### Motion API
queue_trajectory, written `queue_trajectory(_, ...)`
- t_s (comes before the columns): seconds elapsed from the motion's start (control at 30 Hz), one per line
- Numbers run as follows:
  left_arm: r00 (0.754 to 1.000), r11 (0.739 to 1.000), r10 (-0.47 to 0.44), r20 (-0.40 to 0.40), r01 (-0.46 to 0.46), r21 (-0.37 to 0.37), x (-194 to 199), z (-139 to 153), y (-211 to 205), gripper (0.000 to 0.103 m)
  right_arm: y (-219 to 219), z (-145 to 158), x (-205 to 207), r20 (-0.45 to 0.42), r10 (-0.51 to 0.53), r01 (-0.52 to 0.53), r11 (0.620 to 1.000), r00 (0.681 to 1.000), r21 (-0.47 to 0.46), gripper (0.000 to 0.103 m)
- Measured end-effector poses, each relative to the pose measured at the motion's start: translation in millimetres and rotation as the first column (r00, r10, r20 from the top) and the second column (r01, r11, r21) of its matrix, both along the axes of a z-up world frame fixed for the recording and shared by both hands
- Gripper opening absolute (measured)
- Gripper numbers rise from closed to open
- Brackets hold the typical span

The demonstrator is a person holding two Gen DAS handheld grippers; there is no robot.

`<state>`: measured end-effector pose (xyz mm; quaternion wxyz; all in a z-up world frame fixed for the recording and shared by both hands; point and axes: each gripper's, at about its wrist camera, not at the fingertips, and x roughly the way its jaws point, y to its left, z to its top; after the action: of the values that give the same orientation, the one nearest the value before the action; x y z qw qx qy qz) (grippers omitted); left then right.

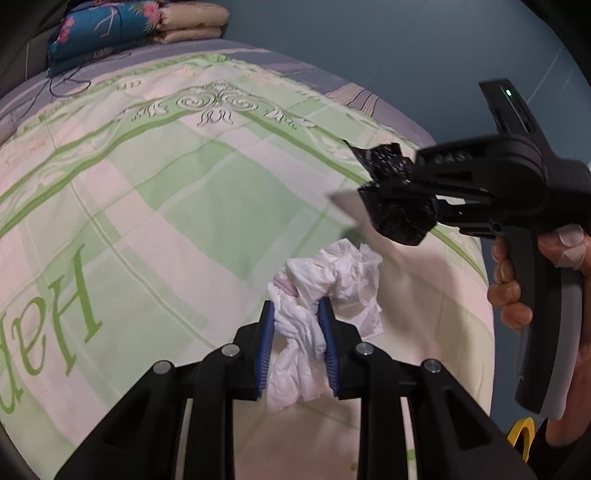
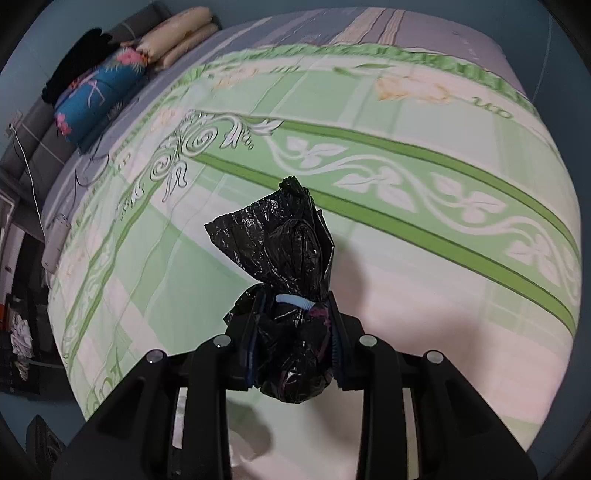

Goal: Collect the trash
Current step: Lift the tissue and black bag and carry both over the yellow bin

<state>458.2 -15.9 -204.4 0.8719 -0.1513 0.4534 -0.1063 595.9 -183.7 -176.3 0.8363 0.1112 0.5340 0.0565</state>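
My left gripper [image 1: 296,310] is shut on a crumpled white tissue [image 1: 325,291] and holds it above the bed. My right gripper [image 2: 293,299] is shut on a crumpled black plastic bag [image 2: 288,258] with a light blue piece at the pinch. In the left wrist view the right gripper [image 1: 373,199] shows at the right, held in a hand, with the black bag [image 1: 399,206] bunched at its tips, up and to the right of the tissue.
A green, white and pink patterned bedspread [image 1: 166,206] covers the bed below both grippers. Folded blankets and pillows [image 1: 122,26] lie at the bed's far end. A grey-blue wall [image 1: 369,44] stands behind. A yellow item [image 1: 521,432] shows at the lower right.
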Motion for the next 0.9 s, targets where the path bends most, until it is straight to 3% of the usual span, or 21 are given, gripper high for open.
queue_trajectory(0.37,0.988,0.998,-0.059,0.144,0.055,0.032,-80,61,-6,0.023,-85,60,-125,0.136,-0.077,0.067,0.995,0.988,0.078,0.028)
queue_trajectory(0.67,0.933,0.990,-0.142,0.331,0.127,0.066,-178,132,-24,0.023,-123,96,-250,0.228,-0.122,0.091,0.986,0.966,0.142,0.028)
queue_trajectory(0.9,0.884,0.977,-0.213,0.417,0.190,0.097,-242,173,-41,0.023,-134,115,-331,0.306,-0.153,0.112,0.982,0.940,0.149,0.029)
